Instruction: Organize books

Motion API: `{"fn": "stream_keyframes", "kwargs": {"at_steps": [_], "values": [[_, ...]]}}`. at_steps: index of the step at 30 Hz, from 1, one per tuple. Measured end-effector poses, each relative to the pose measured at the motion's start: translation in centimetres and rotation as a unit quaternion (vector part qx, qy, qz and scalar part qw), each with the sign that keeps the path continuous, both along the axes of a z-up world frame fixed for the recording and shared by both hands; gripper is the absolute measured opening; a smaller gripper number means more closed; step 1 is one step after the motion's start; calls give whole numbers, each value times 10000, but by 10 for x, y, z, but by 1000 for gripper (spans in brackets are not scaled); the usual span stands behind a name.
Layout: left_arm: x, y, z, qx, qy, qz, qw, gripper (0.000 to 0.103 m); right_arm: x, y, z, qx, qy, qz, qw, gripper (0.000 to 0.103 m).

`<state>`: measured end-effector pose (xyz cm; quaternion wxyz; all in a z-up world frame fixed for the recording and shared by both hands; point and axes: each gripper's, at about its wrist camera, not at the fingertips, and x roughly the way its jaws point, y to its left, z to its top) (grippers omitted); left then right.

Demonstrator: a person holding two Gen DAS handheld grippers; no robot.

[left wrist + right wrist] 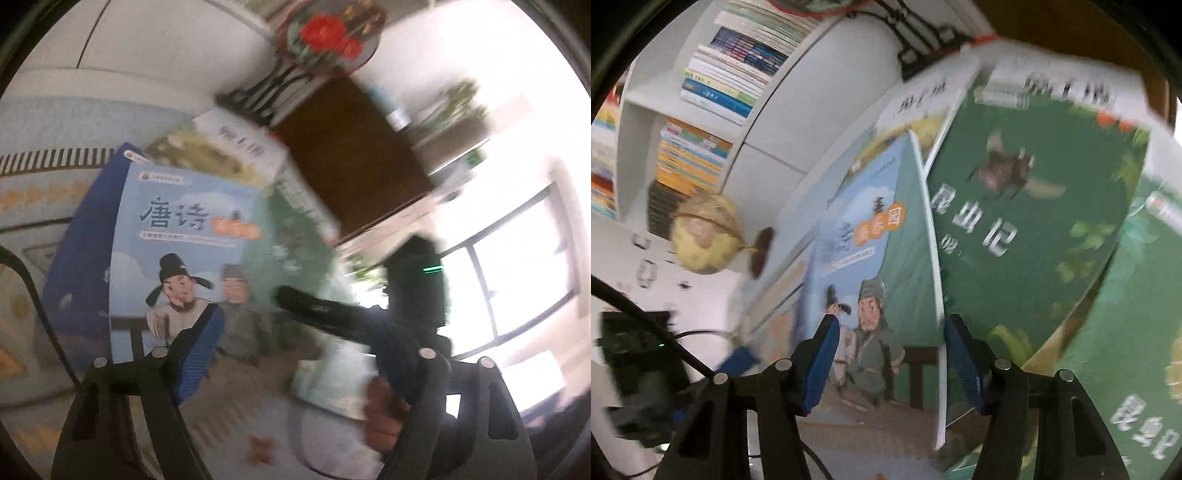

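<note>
Bookshelf (713, 85) behind — blue poetry book (871, 266) overlaps green book (1027, 229), blurred.

The right tool (886, 354) stands with its jaws spread around the edge of the pale blue poetry book (871, 266), open room on either side of that cover. Just to its right the green insect book (1034, 206) overlaps it and blocks that side. To the left, a round yellowish ornament (705, 236) hangs near the white bookshelf (639, 122). In the left wrist view the other tool's black body (332, 314) crosses the space beside the left tool (295, 354).
</note>
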<state>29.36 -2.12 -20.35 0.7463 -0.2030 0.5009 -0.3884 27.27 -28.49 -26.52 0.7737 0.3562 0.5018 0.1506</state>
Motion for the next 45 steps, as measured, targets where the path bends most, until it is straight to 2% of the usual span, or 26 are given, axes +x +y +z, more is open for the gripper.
{"fn": "stream_keyframes", "kwargs": {"at_steps": [1,2,3,5,6,8,10,13,16,20,22,23,24,26,27,28,29,32,33,35,37,39,40,43,45], "values": [[5,-7,-9,146,85,-23,9999,55,0,1,0,31,0,10,10000,58],[10,-12,-18,307,227,-18,9993,52,-1,3,1,-6,-15,29,10000,58],[14,-13,-25,345,396,6,9986,52,0,5,2,-107,-16,70,9999,56],[13,-6,-24,494,326,164,9981,53,-1,6,4,-165,1,93,9998,56],[13,1,-21,797,177,342,9961,57,-2,8,6,-232,11,90,9997,56],[15,12,-21,1403,42,643,9880,76,-1,9,8,-406,-19,155,9991,56],[21,22,-26,1669,49,768,9830,80,1,13,10,-570,-18,227,9981,56],[29,27,-41,1960,283,818,9768,79,4,17,12,-720,-3,288,9970,56],[27,22,-44,2009,117,733,9768,84,5,22,13,-846,-10,348,9958,57],[21,9,-46,1662,178,414,9851,87,7,25,12,-813,21,427,9958,57],[20,4,-46,1686,170,407,9847,87,7,25,9,-625,63,462,9970,59],[20,7,-46,1554,246,452,9865,87,8,25,9,-642,60,439,9970,59],[18,13,-42,1338,347,540,9889,87,8,27,10,-713,29,448,9964,60],[8,38,-14,198,276,805,9962,87,8,27,10,-768,-26,472,9959,60],[6,44,-4,-282,189,789,9963,87,7,25,9,-710,-52,480,9963,60],[6,46,2,-565,169,739,9955,87,6,22,8,-615,-81,477,9969,60],[7,47,2,-679,192,720,9949,87,5,18,6,-506,-102,456,9976,60],[19,47,-26,-404,483,1023,9928,87,4,6,0,-57,-87,338,9994,60],[25,47,-42,-353,702,1129,9905,87,4,0,-1,70,-60,234,9997,60],[29,41,-58,-553,995,1208,9861,87,3,-6,-1,91,-77,98,9999,62],[28,37,-58,-802,1050,1173,9843,87,3,-10,1,68,-105,23,9999,65],[26,23,-61,-1312,1363,879,9780,87,4,-11,2,75,-135,28,9999,67],[22,17,-61,-1336,1410,787,9778,87,4,-10,2,64,-146,37,9999,67],[14,2,-59,-1023,1285,652,9843,87,5,-5,4,-54,-184,94,9998,67],[17,7,-66,-1231,1478,742,9785,81,6,-5,5,-73,-186,72,9998,67]]}}
